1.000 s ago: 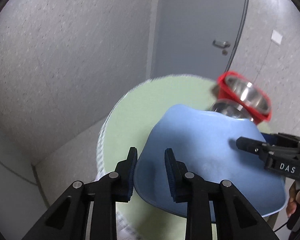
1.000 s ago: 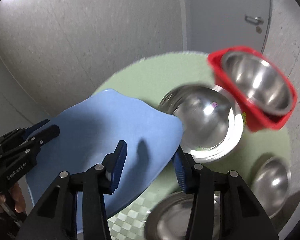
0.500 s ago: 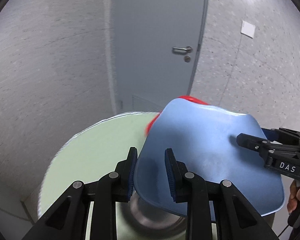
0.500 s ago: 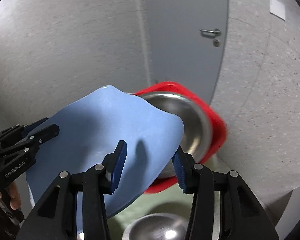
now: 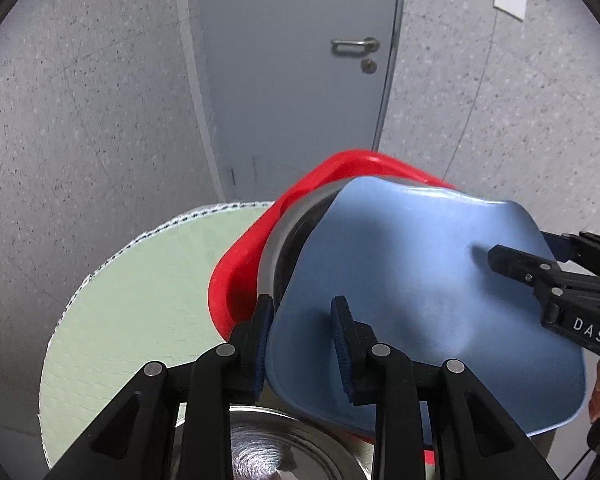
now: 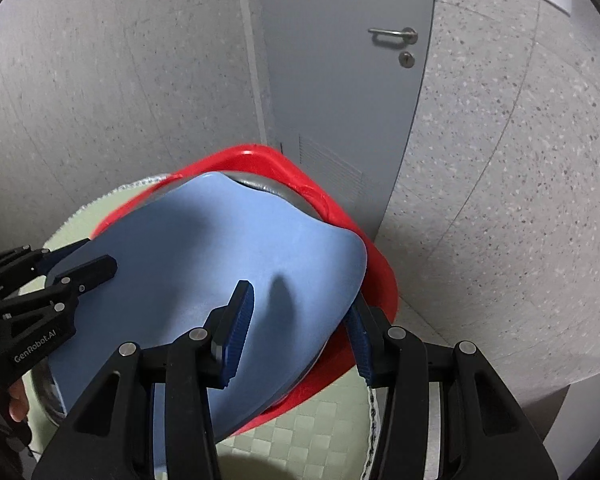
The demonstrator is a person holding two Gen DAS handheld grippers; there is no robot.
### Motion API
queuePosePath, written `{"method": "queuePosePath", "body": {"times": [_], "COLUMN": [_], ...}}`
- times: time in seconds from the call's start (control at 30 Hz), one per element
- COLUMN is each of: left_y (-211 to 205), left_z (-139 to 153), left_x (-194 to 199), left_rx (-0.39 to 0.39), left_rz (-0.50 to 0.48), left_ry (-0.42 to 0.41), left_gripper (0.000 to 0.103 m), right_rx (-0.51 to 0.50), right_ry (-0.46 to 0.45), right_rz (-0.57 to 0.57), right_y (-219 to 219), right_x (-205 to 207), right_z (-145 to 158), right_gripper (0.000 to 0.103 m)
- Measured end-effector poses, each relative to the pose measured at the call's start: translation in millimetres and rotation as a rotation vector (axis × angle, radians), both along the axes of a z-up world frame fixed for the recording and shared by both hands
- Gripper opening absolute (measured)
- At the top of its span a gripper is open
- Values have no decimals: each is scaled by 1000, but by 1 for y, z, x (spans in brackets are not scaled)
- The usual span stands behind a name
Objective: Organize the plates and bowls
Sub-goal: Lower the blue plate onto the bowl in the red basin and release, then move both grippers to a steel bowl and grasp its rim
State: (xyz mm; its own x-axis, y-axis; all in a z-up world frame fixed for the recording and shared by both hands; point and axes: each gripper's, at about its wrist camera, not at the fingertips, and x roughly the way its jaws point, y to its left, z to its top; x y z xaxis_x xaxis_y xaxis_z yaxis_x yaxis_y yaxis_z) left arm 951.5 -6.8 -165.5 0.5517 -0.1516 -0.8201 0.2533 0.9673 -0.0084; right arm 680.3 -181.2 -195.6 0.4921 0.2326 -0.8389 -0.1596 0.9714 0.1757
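A wavy-edged blue plate (image 5: 420, 288) hangs tilted over a red basket (image 5: 240, 264) that holds a steel bowl (image 5: 276, 248). My left gripper (image 5: 302, 308) is shut on the plate's near left edge. My right gripper (image 6: 300, 304) is shut on the opposite edge of the blue plate (image 6: 220, 248). Each gripper shows in the other's view: the right gripper (image 5: 520, 248) at the plate's right side, the left gripper (image 6: 96, 254) at its left side. The plate hides most of the red basket (image 6: 376, 272) and the bowl's rim (image 6: 260, 184).
The basket stands at the far edge of a round pale-green table (image 5: 140, 300). Another steel bowl (image 5: 260, 452) sits on the table just below my left gripper. Behind the table are a grey door (image 6: 340, 80) and speckled walls.
Both grippers have carried the blue plate across the table, from above the loose steel bowls to over the red basket. The basket and door now fill more of each view.
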Motion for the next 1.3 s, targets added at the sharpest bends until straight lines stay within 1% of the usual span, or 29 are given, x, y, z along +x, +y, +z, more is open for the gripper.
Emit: {"method": "queuePosePath", "body": {"times": [0.07,0.13,0.17,0.23,0.27,0.3,0.37,0.4,0.47,0.5,0.53,0.6,0.67,0.73,0.77,0.87,0.97,1.07,1.2,1.3], "left_y": [-10,-12,-9,-12,-12,-15,-19,-21,-22,-22,-22,-17,-10,-1,7,26,48,65,90,111], "left_z": [-5,-7,-7,-8,-7,-8,-5,-3,1,4,6,10,15,23,29,44,59,70,77,78], "left_x": [15,17,8,11,4,2,-4,-6,-14,-17,-20,-30,-40,-52,-60,-84,-112,-142,-180,-204], "left_rx": [8,32,34,36,35,40,44,40,37,34,31,27,15,6,2,-10,-26,-41,-38,-41], "left_rz": [4,1,0,-8,-11,-15,-25,-33,-38,-39,-41,-44,-43,-35,-31,-11,18,32,47,66], "left_ry": [2,-8,-10,-13,-13,-15,-30,-38,-51,-60,-72,-83,-87,-98,-107,-132,-147,-164,-156,-137], "left_gripper": [26,26,27,29,30,33,44,46,59,63,69,71,72,73,77,83,86,92,92,92], "right_rx": [-1,-12,-22,-41,-52,-58,-57,-55,-53,-52,-46,-34,-33,-31,-27,-6,18,46,80,86], "right_ry": [4,6,-2,-7,-7,-4,2,1,-2,0,-2,-11,-21,-30,-35,-58,-90,-103,-110,-101], "right_rz": [6,12,14,18,15,14,11,6,-2,-8,-14,-27,-48,-76,-89,-126,-136,-150,-124,-89], "right_y": [2,4,5,8,9,10,9,8,7,6,4,1,-3,-9,-11,-16,-13,-8,14,37], "right_x": [1,1,1,-1,-1,-1,-2,-3,-6,-7,-9,-13,-17,-23,-26,-43,-67,-89,-120,-137], "right_z": [-5,-10,-10,-10,-10,-10,-10,-9,-8,-7,-6,-2,2,8,12,29,49,62,74,75], "right_gripper": [46,46,46,49,49,49,49,49,52,56,60,66,68,70,70,71,74,75,75,76]}}
